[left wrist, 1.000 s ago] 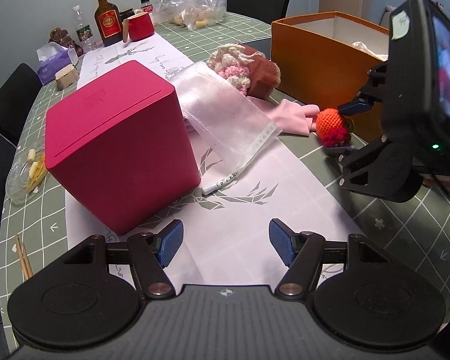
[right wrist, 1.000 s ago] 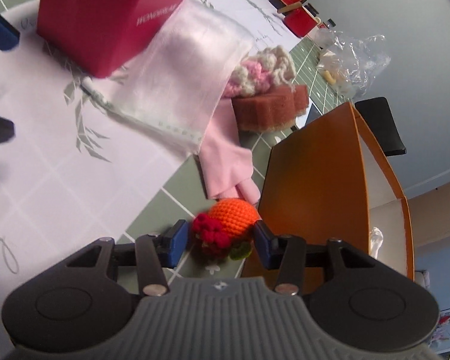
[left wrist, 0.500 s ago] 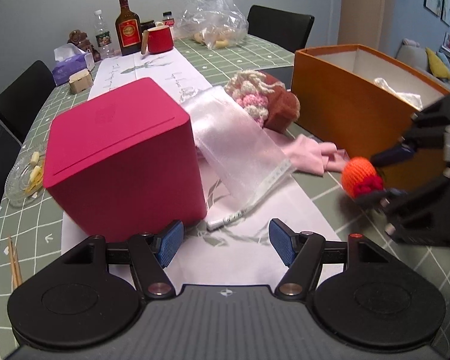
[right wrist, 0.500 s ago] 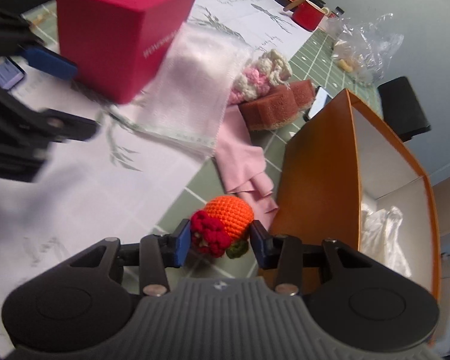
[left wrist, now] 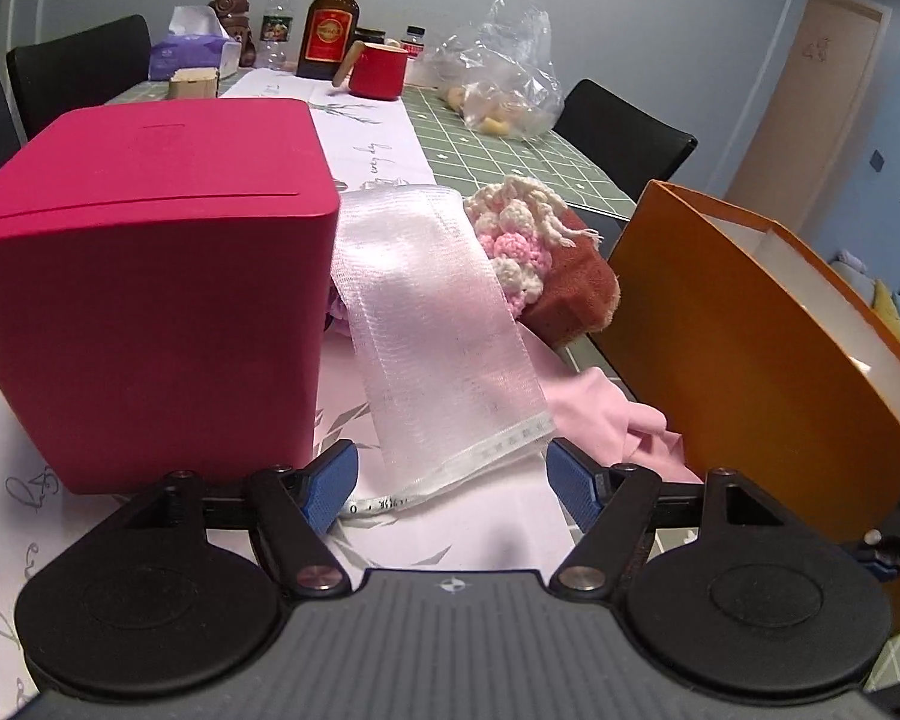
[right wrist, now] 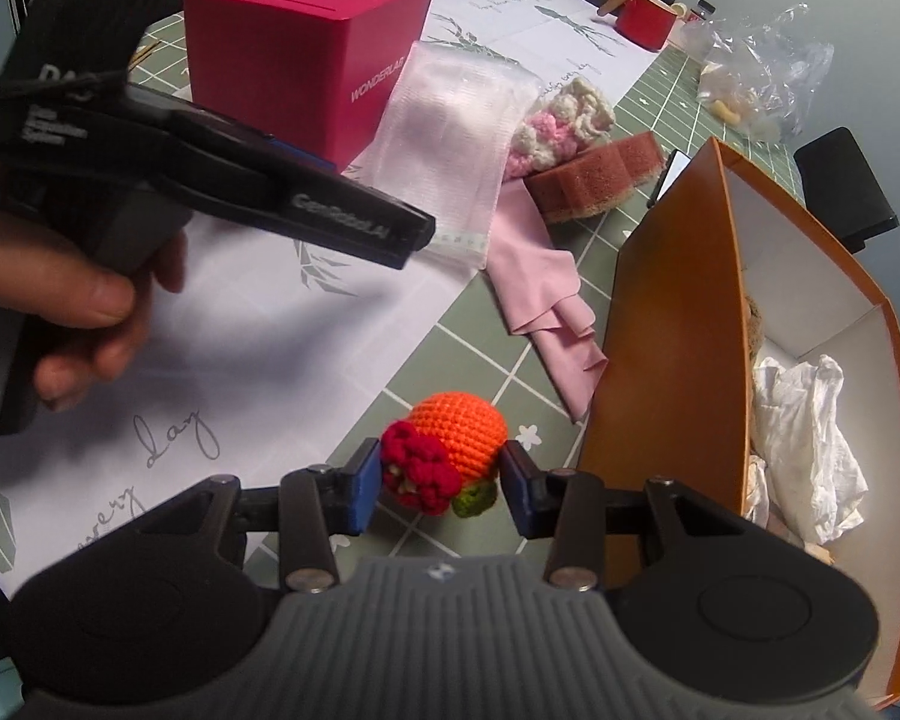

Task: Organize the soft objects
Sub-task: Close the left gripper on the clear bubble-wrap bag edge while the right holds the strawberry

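Green gridded cloth covers the table, with one white runner down its middle. On the runner stands one red box; one clear mesh bag leans against its side and drapes down onto the runner. Just behind the bag lie one cream-and-pink crochet piece and one brown sponge, touching each other. One pink cloth lies partly under the bag, reaching toward the orange box, which stands open beside it with crumpled white paper inside.

At the far end stand one brown bottle, one water bottle, one red mug, one tissue box, one small wooden box and one clear plastic bag. Three black chairs show around the table.

One orange crochet ball with a red flower and a green leaf is clamped between the pads of the right gripper, above the green cloth and just beside the orange box's outer wall. The left gripper, gripped by a hand, has its jaws spread wide; they have just been opening further, with only the bag's lower edge in the gap, no pad pressing it.
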A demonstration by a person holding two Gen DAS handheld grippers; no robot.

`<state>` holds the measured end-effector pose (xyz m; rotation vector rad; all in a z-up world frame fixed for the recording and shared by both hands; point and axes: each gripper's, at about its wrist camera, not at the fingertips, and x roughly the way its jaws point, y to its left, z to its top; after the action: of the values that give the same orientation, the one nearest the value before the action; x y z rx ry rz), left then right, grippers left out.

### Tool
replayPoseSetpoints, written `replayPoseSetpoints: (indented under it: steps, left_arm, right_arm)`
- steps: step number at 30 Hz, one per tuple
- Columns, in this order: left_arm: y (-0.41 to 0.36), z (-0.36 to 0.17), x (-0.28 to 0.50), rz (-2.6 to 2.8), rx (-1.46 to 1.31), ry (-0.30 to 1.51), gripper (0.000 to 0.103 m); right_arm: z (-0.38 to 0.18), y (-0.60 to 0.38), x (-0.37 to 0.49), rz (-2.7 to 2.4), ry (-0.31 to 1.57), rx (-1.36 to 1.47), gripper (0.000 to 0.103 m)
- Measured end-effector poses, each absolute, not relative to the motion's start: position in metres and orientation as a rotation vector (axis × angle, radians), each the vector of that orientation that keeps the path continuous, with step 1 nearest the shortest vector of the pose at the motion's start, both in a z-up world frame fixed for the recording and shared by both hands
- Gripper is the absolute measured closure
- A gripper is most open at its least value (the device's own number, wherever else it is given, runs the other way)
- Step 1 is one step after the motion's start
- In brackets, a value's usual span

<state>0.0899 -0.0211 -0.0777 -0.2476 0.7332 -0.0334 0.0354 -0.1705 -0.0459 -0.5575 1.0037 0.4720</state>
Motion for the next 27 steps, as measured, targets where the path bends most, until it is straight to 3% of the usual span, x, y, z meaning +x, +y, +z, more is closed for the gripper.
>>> replayPoseSetpoints:
  steps: [16, 18, 19, 20, 21, 27]
  left_arm:
    - [-0.017, -0.094, 0.103, 0.039, -0.302, 0.709, 0.017]
    - [-0.018, -0.094, 0.104, 0.034, -0.299, 0.713, 0.028]
    - [-0.018, -0.093, 0.105, 0.022, -0.297, 0.720, 0.039]
    - [-0.018, -0.092, 0.106, 0.009, -0.288, 0.730, 0.075]
    - [-0.019, -0.092, 0.108, 0.007, -0.280, 0.753, 0.102]
    - [-0.020, -0.081, 0.088, -0.044, -0.227, 0.755, 0.103]
  right_arm:
    - [-0.060, -0.171, 0.039, 0.511, 1.025, -0.598, 0.060]
    - [-0.060, -0.172, 0.039, 0.510, 1.026, -0.597, 0.060]
    - [-0.060, -0.172, 0.039, 0.509, 1.027, -0.597, 0.060]
    - [-0.060, -0.172, 0.039, 0.508, 1.026, -0.597, 0.060]
    - [-0.061, -0.172, 0.039, 0.507, 1.027, -0.596, 0.060]
    - [-0.062, -0.177, 0.038, 0.504, 1.030, -0.593, 0.060]
